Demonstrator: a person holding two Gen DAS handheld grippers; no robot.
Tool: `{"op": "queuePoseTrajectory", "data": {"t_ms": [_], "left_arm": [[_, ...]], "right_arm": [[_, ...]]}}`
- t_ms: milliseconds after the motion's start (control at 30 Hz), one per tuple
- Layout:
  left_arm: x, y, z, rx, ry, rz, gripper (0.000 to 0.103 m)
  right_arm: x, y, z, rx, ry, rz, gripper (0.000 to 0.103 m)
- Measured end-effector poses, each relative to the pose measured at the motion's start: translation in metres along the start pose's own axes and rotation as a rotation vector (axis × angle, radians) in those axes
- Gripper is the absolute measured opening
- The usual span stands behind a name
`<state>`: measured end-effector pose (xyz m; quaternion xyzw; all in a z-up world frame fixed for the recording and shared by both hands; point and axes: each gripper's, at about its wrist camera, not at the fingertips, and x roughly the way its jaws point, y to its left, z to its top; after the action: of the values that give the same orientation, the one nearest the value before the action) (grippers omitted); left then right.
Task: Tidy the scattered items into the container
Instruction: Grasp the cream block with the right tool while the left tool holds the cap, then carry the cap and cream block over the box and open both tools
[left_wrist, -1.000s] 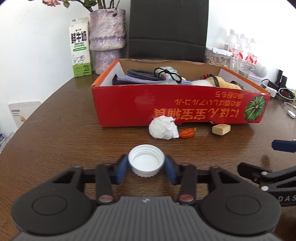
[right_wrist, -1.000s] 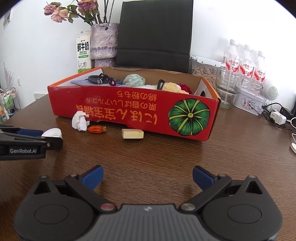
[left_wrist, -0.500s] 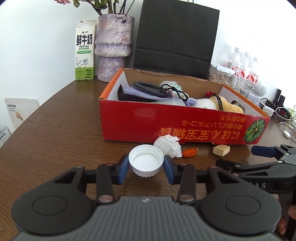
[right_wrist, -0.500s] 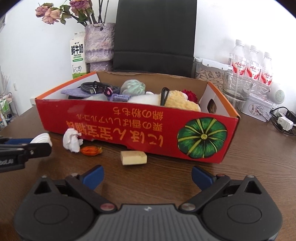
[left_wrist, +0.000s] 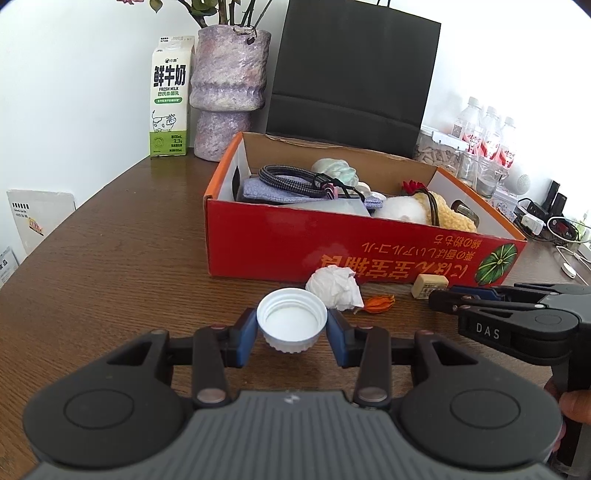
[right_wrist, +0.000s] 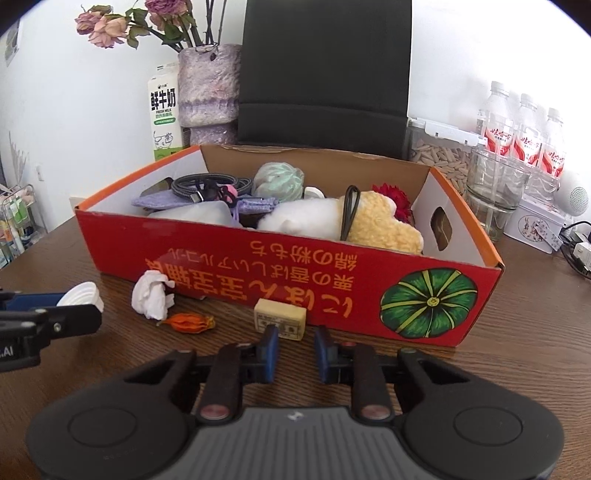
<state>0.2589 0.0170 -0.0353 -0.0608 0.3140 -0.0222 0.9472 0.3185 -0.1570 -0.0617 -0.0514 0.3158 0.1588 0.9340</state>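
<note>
My left gripper (left_wrist: 291, 338) is shut on a white bottle cap (left_wrist: 291, 325) and holds it above the table, in front of the red cardboard box (left_wrist: 332, 251). The box holds cables, cloths and plush items. A crumpled white tissue (left_wrist: 334, 288), an orange dried flower (left_wrist: 376, 303) and a beige eraser block (left_wrist: 428, 285) lie on the table by the box's front wall. My right gripper (right_wrist: 295, 349) has its jaws narrowed but empty, just in front of the eraser (right_wrist: 280, 321). The tissue (right_wrist: 151, 298) and flower (right_wrist: 190, 322) lie to its left.
A milk carton (left_wrist: 170, 96) and a purple vase (left_wrist: 227, 96) stand behind the box on the left. A black chair back (left_wrist: 351, 74) is behind it. Water bottles (right_wrist: 524, 136), a glass jar (right_wrist: 491, 192) and cables (left_wrist: 554, 229) crowd the right side.
My left gripper has lifted the cap and moved toward the box. My right gripper has moved up to the eraser and its jaws have closed most of the way.
</note>
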Motion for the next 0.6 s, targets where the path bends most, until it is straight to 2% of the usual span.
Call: {"op": "queuePoseTrajectory", "data": {"t_ms": [67,133,167,400,500,600], "left_arm": [[0.0,0.0,0.0,0.001,0.0,0.0,0.042],[0.0,0.0,0.0,0.0,-0.002,0.0,0.042],[0.0,0.0,-0.001,0.0,-0.002,0.001,0.041],[-0.001,0.0,-0.001,-0.003,0.002,-0.002,0.042],[0.0,0.001,-0.002,-0.006,0.005,-0.007,0.042],[0.0,0.002,-0.004,-0.009,0.011,-0.008,0.042]], "right_arm": [[-0.002,-0.002,0.0,0.023,-0.006,0.009,0.026],[-0.004,-0.005,0.001,0.054,-0.014,0.032,0.047],[-0.005,-0.004,0.002,0.062,-0.021,0.039,0.049],[0.012,0.01,0.012,0.123,0.022,-0.006,0.047],[0.014,0.012,0.013,0.143,0.022,-0.031,0.03],[0.013,0.009,0.01,0.144,0.015,-0.024,0.029]]}}
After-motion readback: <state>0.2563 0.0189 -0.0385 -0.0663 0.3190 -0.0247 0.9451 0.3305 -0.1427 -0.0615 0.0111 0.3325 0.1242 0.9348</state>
